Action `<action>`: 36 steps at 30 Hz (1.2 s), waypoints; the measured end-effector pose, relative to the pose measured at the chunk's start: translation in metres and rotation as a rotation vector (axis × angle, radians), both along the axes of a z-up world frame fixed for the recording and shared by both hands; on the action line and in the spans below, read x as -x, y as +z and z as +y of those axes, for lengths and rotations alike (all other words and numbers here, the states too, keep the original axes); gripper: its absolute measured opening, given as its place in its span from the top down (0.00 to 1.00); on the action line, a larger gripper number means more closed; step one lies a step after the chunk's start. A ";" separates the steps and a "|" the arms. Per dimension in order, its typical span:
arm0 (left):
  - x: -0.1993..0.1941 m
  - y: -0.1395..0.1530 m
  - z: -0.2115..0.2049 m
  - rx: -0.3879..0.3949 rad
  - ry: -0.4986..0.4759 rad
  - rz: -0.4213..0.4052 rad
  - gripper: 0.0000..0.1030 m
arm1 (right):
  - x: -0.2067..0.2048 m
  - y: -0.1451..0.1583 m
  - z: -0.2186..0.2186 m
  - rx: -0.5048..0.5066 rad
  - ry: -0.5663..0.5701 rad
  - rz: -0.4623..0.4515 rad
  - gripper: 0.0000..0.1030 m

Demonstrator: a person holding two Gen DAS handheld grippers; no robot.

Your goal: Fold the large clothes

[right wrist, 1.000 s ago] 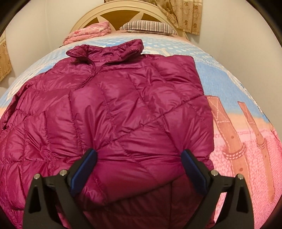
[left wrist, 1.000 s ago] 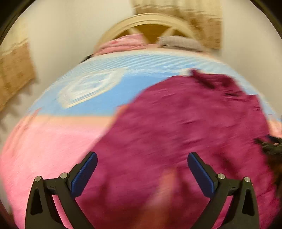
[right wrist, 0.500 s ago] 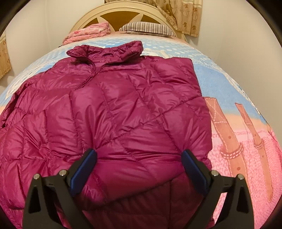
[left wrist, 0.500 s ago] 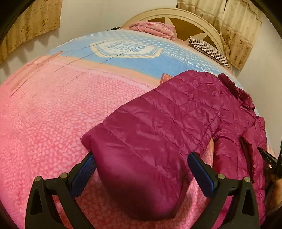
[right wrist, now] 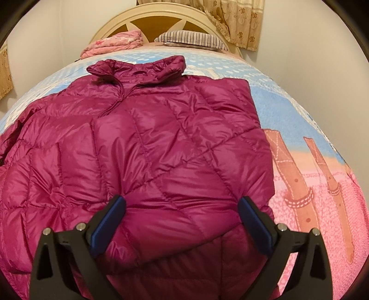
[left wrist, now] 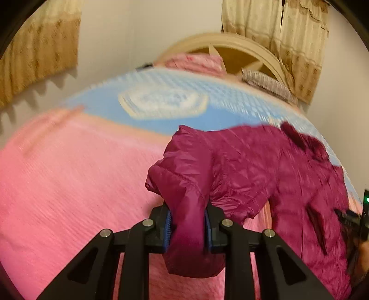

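A magenta quilted puffer jacket (right wrist: 150,147) lies on the bed, collar toward the headboard, with its right side folded inward. In the left wrist view the jacket (left wrist: 288,175) stretches to the right, and my left gripper (left wrist: 187,227) is shut on the cuff end of its sleeve (left wrist: 184,189), lifting it off the blanket. My right gripper (right wrist: 182,217) is open, its blue-padded fingers hovering over the jacket's lower front without holding anything.
The bed has a pink and blue blanket (left wrist: 69,173), also in the right wrist view (right wrist: 322,184). A cream headboard (right wrist: 161,13), a striped pillow (right wrist: 191,38) and a folded pink quilt (right wrist: 113,43) lie at the far end. Curtains (left wrist: 288,41) hang behind.
My left gripper went from open over the sleeve to shut on its cuff and has raised it. The right gripper stays open and nearly still over the jacket.
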State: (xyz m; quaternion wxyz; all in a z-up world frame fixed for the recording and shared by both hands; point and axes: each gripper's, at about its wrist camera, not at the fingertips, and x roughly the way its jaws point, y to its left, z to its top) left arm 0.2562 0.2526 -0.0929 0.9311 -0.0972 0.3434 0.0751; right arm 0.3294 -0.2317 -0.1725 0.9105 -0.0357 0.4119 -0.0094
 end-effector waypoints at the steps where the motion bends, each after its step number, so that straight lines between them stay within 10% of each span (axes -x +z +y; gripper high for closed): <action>1: -0.001 0.010 -0.001 -0.013 0.000 -0.022 0.78 | 0.000 0.000 0.000 0.001 0.000 -0.001 0.02; 11: -0.020 0.095 -0.088 -0.127 -0.208 -0.204 0.78 | 0.001 0.001 -0.001 0.011 0.002 -0.007 0.01; 25: -0.047 0.066 -0.240 -0.181 -0.520 -0.165 0.77 | 0.029 0.029 -0.017 -0.002 0.023 -0.111 0.01; 36: -0.066 0.035 -0.295 -0.183 -0.572 -0.111 0.74 | 0.021 0.014 -0.026 -0.052 -0.010 -0.056 0.01</action>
